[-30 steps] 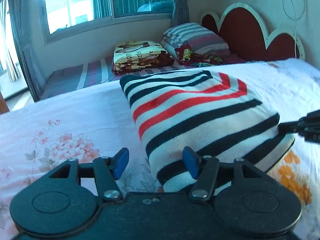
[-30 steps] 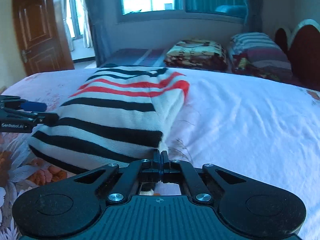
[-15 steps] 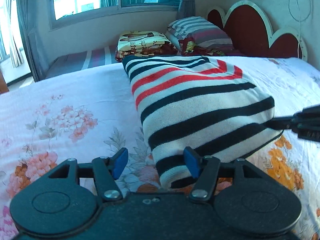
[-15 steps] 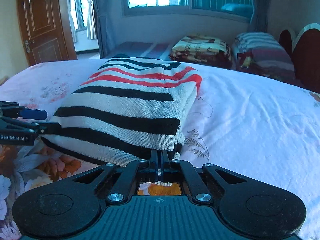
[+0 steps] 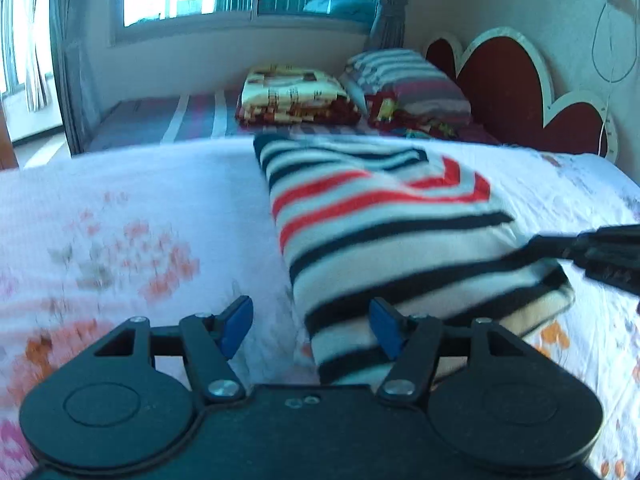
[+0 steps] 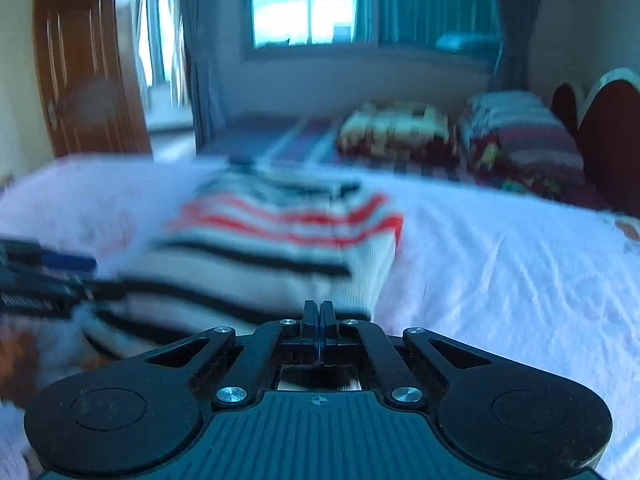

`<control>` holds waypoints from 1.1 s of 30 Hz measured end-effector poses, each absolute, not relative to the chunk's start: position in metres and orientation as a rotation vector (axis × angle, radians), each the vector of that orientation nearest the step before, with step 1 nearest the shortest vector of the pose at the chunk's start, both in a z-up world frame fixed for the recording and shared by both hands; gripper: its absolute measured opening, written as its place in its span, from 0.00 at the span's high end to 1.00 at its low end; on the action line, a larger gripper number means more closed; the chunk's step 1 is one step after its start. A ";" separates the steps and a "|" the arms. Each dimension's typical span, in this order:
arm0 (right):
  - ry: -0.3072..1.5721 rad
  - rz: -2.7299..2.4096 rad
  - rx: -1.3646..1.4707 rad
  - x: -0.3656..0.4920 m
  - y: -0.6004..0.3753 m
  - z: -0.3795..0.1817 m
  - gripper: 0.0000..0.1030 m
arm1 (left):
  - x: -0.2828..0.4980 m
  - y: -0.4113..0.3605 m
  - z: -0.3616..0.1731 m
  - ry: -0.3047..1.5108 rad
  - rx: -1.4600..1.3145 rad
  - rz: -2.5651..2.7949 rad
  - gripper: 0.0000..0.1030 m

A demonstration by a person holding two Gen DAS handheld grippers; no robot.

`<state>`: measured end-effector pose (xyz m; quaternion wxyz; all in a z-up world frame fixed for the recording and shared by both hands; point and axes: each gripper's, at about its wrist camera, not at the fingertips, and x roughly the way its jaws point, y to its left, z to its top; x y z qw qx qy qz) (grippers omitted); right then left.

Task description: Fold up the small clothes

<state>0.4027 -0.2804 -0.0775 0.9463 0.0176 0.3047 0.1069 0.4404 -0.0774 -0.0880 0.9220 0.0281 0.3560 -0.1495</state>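
**Near hem going up for the next fold**

The striped sweater (image 5: 384, 248) lies on the bed (image 5: 120, 208), already narrowed into a long strip that runs away toward the pillows (image 5: 404, 80). The right gripper (image 6: 319, 314) has its jaws pressed together at the near right corner of the hem; whether cloth is pinched between them cannot be told, since the view is blurred and the tips hide the spot. The left gripper (image 5: 312, 324) stands open around the near left corner: one blue pad (image 5: 384, 326) is over the knit, the other is out over the sheet, and neither presses.

The step in hand looks like taking both near corners to fold the hem toward the collar. Next, the left jaws need to close on their corner; then both hands should rise evenly and carry the hem forward, keeping the edge straight so the strip does not skew.
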 end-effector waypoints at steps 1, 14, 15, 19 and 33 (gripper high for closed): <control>0.599 0.202 0.052 0.405 -0.283 -0.075 1.00 | 0.445 -0.079 -0.087 0.727 0.055 -0.307 0.39; 0.679 0.199 0.070 0.420 -0.294 -0.079 1.00 | 0.459 -0.071 -0.080 0.703 0.034 -0.330 0.83; 0.668 0.198 0.088 0.418 -0.298 -0.076 1.00 | 0.457 -0.064 -0.075 0.680 -0.010 -0.351 1.00; 0.647 0.209 0.157 0.417 -0.309 -0.065 1.00 | 0.464 -0.048 -0.066 0.678 -0.134 -0.408 1.00; 0.776 0.271 0.712 0.445 -0.392 -0.093 0.10 | 0.527 -0.047 -0.112 0.880 -0.336 -0.465 0.13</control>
